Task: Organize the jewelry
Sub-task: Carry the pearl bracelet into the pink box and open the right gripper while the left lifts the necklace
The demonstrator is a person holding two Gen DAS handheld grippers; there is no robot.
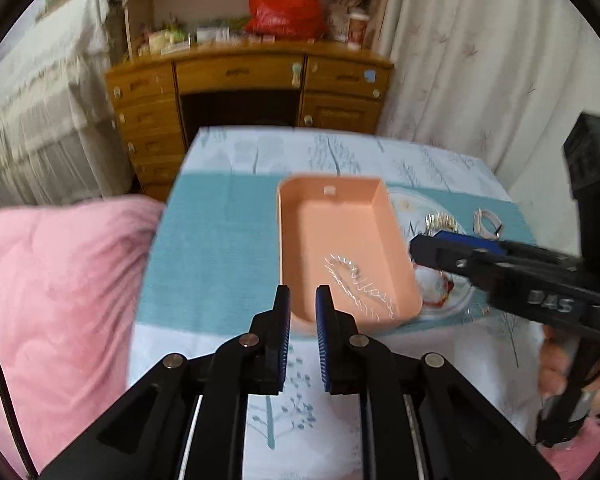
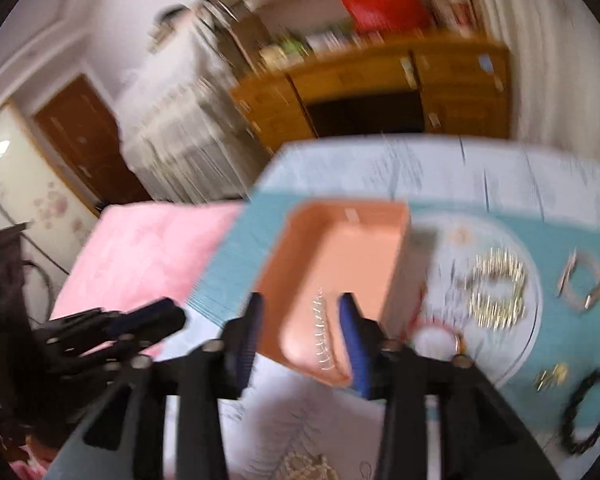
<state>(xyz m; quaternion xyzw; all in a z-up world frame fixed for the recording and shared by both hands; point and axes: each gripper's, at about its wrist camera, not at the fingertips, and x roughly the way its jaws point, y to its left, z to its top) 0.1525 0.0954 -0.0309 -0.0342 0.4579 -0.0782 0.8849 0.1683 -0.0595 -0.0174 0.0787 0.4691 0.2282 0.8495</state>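
Nearest the pink tray (image 1: 340,236), the left hand-held gripper (image 1: 303,300) is hovering at its near rim, jaws a little apart and gripping nothing. A silver spiked piece (image 1: 358,284) is lying inside the tray, just beyond and to the right of those fingertips, its long axis slanting from the tray's middle toward its near right corner. The right hand-held gripper (image 2: 300,320) is hanging over the same near edge, spread wide and empty; blur makes its exact height hard to judge. Right of the tray, a gold spiked bracelet (image 2: 496,292) is resting on a clear plate (image 2: 534,300), so the right hand looks nearer it. Farther right of the tray, a pale bangle (image 2: 582,284) and black beaded bracelet (image 2: 590,412) are waiting on the worktop (image 1: 220,240).
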